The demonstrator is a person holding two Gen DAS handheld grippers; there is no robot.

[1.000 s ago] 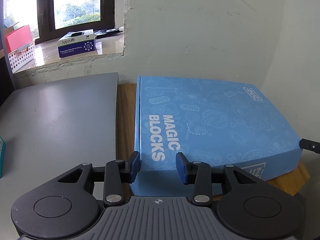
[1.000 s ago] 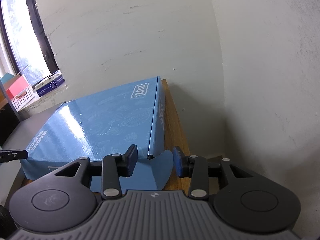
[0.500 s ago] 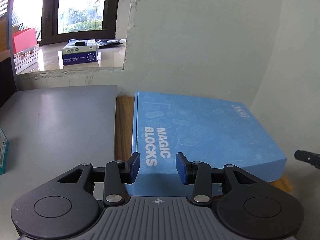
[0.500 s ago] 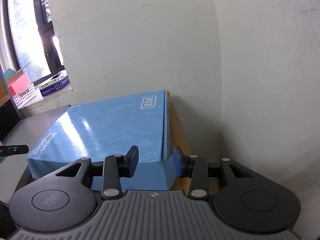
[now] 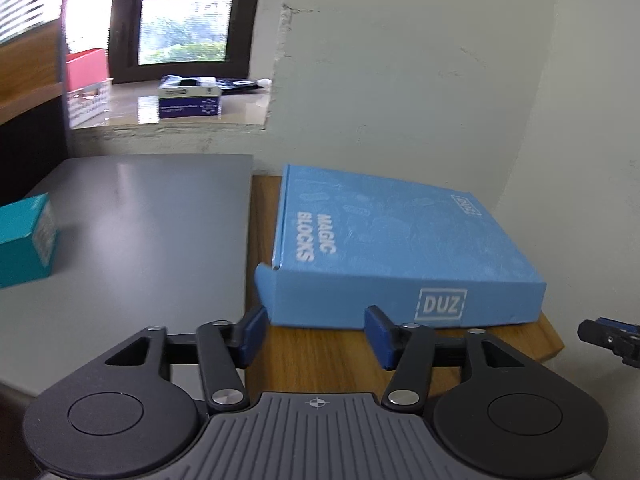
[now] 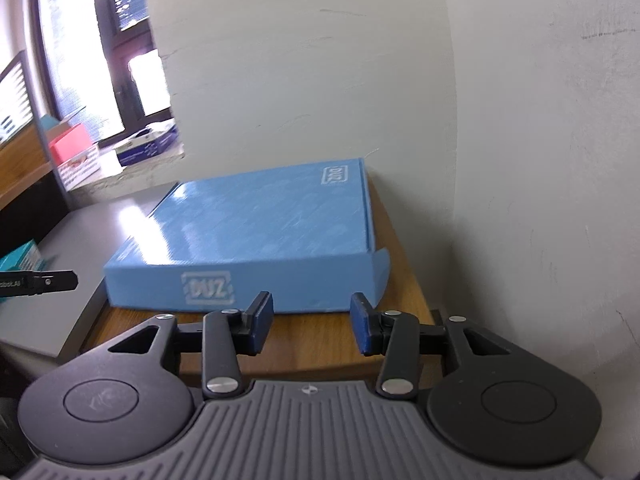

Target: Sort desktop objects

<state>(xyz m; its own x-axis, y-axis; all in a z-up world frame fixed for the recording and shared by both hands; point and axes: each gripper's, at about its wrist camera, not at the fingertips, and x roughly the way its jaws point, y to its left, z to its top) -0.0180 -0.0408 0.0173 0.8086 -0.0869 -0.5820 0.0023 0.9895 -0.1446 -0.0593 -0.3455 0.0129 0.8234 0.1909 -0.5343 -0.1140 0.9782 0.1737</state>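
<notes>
Across mid-frame, the blue box (image 5: 404,248) lies flat on a wooden stand (image 5: 320,356); left gripper (image 5: 316,330) and right gripper (image 6: 312,322) gape empty, seemingly just short of it.

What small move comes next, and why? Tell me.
Probably swing the left gripper toward the teal box on the grey desk. Both grippers are open and empty, clear of the blue Magic Blocks box, which lies flat on the wooden table.

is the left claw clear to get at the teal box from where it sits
Probably yes: the left claw is open and empty, and only bare grey desk lies between it and the teal box.
</notes>
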